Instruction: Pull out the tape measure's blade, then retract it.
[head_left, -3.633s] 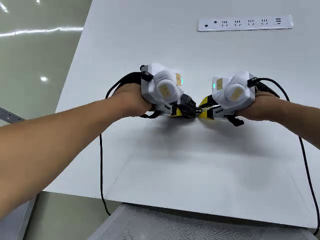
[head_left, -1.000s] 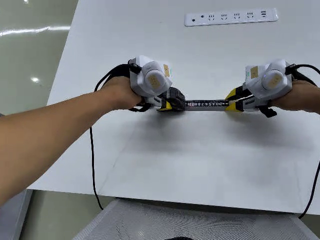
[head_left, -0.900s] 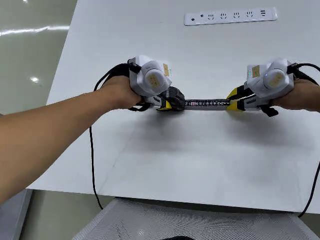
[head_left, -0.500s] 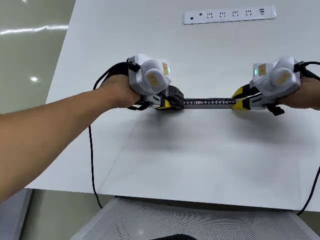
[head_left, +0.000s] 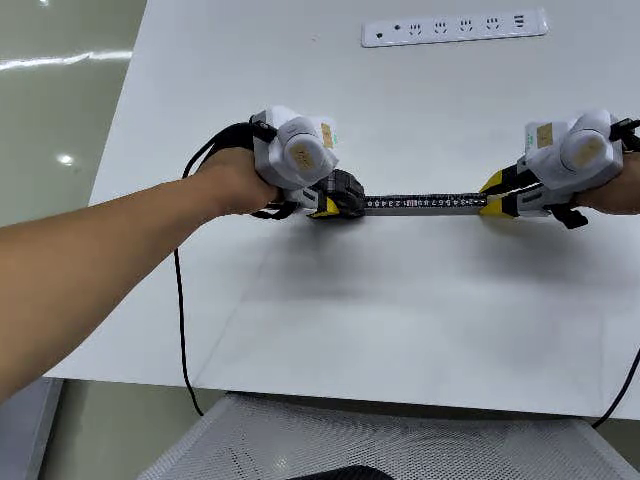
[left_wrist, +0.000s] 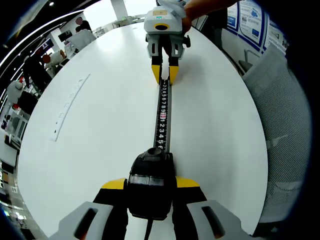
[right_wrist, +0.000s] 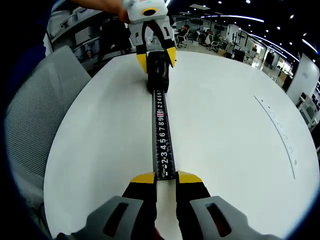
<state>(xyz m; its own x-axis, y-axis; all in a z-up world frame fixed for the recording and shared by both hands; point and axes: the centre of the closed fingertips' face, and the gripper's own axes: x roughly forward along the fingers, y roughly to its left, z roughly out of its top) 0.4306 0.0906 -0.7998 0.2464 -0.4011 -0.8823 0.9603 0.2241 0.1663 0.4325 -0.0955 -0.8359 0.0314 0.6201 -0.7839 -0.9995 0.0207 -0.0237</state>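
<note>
We see our left gripper (head_left: 335, 200) closed on the black plastic tape measure case (head_left: 347, 192), its yellow-tipped jaws pressed to either side of the housing. The case sits on the white table (head_left: 400, 320), on our side of the long white power strip (head_left: 455, 27) and just left of the strip's left end. In the left gripper view the case (left_wrist: 151, 182) sits between the jaws of that gripper (left_wrist: 150, 182).

The thin black blade with white numbers (head_left: 425, 202) is drawn out of the case. It runs straight and low over the table, roughly parallel to the power strip, well short of it on our side.

Our right gripper (head_left: 492, 195) pinches the blade's free end with its jaws closed flat on it, below the strip's right half. In the right gripper view the blade (right_wrist: 163, 135) leads from that gripper (right_wrist: 165, 177) to the case (right_wrist: 159, 70).

A grey mesh chair (head_left: 380, 445) stands at the table edge farthest from the power strip.
</note>
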